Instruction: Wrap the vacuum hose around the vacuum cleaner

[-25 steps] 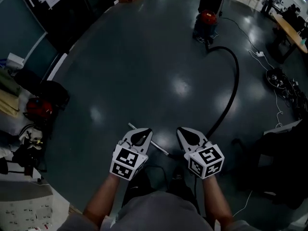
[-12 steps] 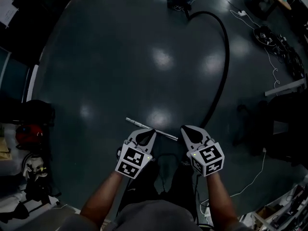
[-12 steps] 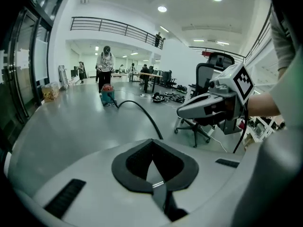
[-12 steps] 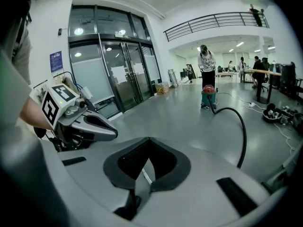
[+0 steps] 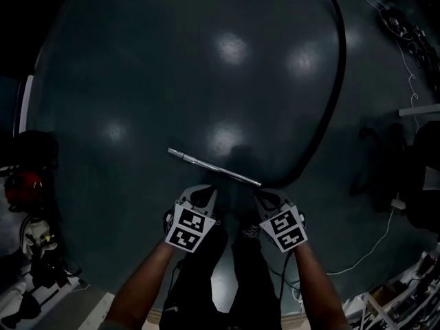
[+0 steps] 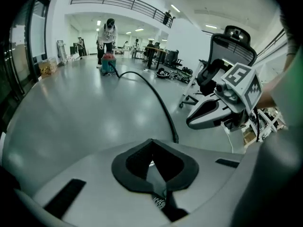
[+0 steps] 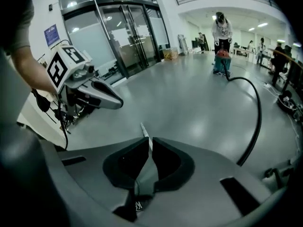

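Head view is dark and the vacuum cleaner (image 6: 108,63) is cut out of it. It shows only far across the floor (image 5: 137,81) in both gripper views, with a person (image 6: 110,30) behind it. The hose (image 5: 337,81) runs off the top edge and curves down to the metal wand (image 5: 213,169) lying just ahead of the grippers. Left gripper (image 5: 205,192) and right gripper (image 5: 265,196) sit side by side, angled steeply down, jaws closed together, nothing held. Contact with the wand is unclear.

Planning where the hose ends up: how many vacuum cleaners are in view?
1: the red-topped vacuum cleaner stands far across the floor, at the hose's far end, beside a standing person. More could be hidden out of frame.
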### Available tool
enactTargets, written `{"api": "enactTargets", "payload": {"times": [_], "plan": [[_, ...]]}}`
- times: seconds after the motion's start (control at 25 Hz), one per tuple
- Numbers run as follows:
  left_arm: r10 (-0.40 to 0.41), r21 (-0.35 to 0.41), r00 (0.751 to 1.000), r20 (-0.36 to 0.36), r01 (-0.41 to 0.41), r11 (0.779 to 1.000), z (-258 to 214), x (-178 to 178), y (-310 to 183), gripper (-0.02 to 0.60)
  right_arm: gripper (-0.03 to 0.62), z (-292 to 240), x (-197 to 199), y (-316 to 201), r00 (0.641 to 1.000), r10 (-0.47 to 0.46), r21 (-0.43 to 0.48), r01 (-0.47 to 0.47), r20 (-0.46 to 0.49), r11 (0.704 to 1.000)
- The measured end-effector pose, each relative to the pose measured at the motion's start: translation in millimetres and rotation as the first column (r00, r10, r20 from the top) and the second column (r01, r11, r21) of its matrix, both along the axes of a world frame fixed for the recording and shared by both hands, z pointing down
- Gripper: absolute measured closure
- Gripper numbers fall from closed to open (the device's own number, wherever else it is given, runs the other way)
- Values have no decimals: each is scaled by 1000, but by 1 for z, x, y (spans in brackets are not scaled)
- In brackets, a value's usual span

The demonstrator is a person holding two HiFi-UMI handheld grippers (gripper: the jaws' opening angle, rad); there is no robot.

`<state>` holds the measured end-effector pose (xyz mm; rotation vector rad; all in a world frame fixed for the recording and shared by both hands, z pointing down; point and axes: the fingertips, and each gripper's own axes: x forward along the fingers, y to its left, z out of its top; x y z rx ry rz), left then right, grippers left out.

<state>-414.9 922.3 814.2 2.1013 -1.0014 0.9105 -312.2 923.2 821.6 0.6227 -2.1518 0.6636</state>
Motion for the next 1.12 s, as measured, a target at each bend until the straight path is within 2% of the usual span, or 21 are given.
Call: {"api": "enactTargets", "payload": {"times": [0.12, 0.24, 0.52, 0.64, 0.72, 0.8, 1.12], "plan": [[16, -45, 1000, 10, -16, 999, 83, 8, 3, 574, 584, 98, 5, 12, 998, -41, -42, 39, -37, 998], [59, -68, 997, 39, -56, 996, 158, 13, 4, 574, 546, 181, 6, 19, 994, -91, -60, 87, -57, 994], [59, -118, 997, 48, -53, 992, 292, 11, 15, 574, 451, 332, 6, 35, 969, -210, -82, 201, -130, 976], [53, -131, 998, 35, -48, 990, 333, 6, 16, 574, 424, 383, 2, 37, 951, -270, -93, 258, -153, 962], [33, -149, 999, 4, -32, 988, 356, 5, 15, 572, 393, 410, -1, 40, 939, -307, -107, 293, -155, 950], [8, -177, 1000, -29, -13, 984, 376, 3, 14, 568, 391, 433, -1, 41, 925, -338, -110, 322, -176, 940], [57, -254, 998, -7, -57, 965, 416, 0, 31, 433, 391, 482, 8, 40, 894, -376, -108, 360, -244, 927]]}}
